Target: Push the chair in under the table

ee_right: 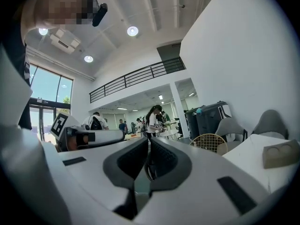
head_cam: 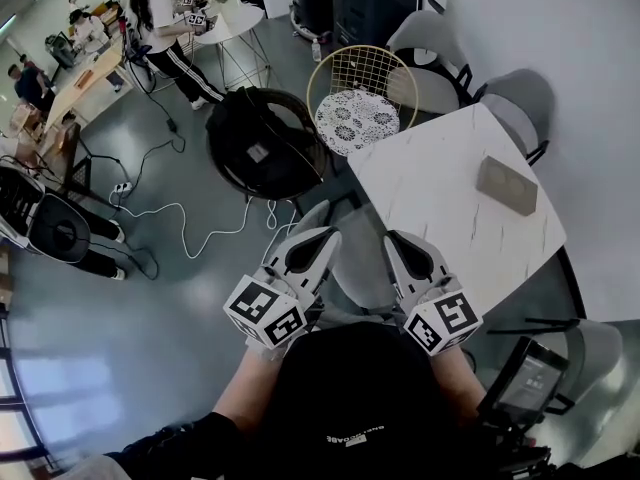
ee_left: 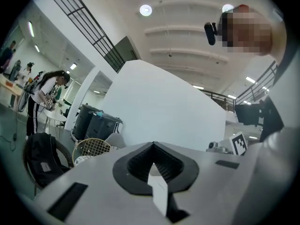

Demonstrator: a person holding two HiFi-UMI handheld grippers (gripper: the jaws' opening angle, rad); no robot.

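Note:
A grey chair (head_cam: 352, 268) stands at the near-left edge of the white marble table (head_cam: 430, 183); its seat shows between my two grippers. Both grippers are held level, close to my body, side by side above the chair. My left gripper (head_cam: 328, 236) (ee_left: 152, 146) is shut with nothing in it. My right gripper (head_cam: 393, 238) (ee_right: 149, 144) has its pads all but together, only a thin slit between them and nothing held. In the right gripper view the table (ee_right: 251, 156) lies to the right.
A brown box (head_cam: 507, 185) (ee_right: 280, 154) lies on the table. Behind it stand a gold wire chair (head_cam: 360, 93) and two grey chairs (head_cam: 430, 63). A black round chair with a bag (head_cam: 262, 143) is at left. Cables (head_cam: 200, 228) cross the floor. A person (head_cam: 165, 28) stands far back.

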